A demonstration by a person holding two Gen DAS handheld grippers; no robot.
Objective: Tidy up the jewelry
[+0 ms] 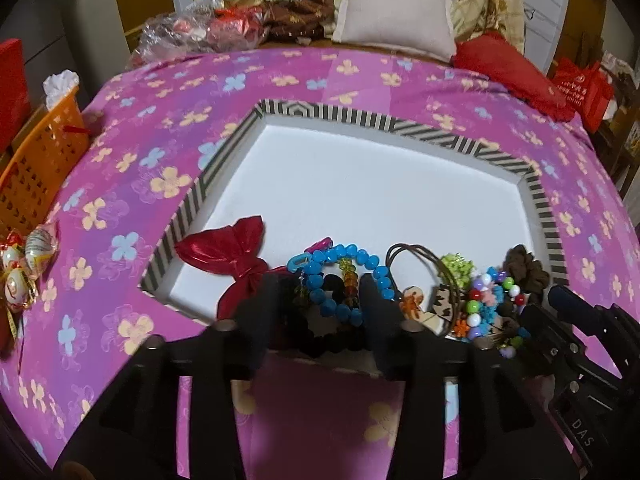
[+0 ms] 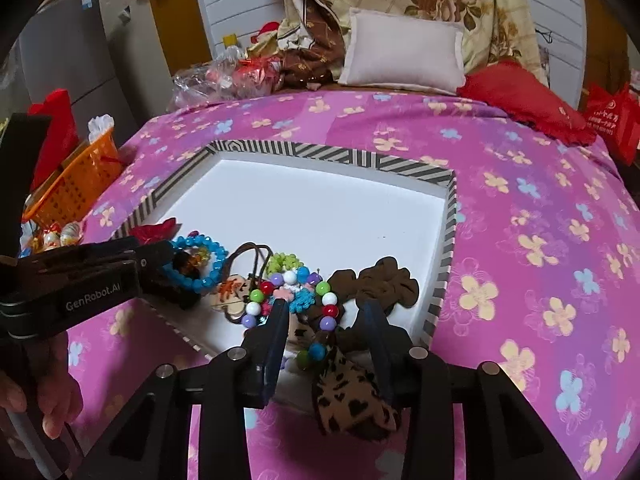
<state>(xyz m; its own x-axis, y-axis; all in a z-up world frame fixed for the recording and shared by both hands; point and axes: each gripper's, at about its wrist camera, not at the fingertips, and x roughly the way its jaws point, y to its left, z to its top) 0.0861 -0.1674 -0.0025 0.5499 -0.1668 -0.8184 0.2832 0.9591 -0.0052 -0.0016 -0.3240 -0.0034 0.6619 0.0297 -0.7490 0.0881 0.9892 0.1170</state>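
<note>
A white tray with a striped rim [image 1: 332,114] [image 2: 300,150] lies on the flowered purple cloth, jewelry heaped along its near edge. My left gripper [image 1: 320,294] is open over a blue bead bracelet [image 1: 360,258] [image 2: 216,256], which lies with amber beads and a black fuzzy piece between the jaws. A red bow [image 1: 236,256] sits just to its left. My right gripper [image 2: 326,312] is open around a multicoloured bead bracelet [image 2: 329,312] [image 1: 480,300] and a leopard-print scrunchie [image 2: 352,396]. A brown scrunchie [image 2: 384,280] [image 1: 524,272] rests beyond its right finger.
Brown hair ties [image 1: 416,256] and a green bead cluster [image 1: 456,268] lie between the two grippers. An orange basket [image 1: 44,160] and wrapped sweets [image 1: 24,264] stand at the left. A pillow [image 1: 396,20] and a red cushion [image 1: 504,64] are at the back. A hand [image 2: 48,400] holds the left gripper.
</note>
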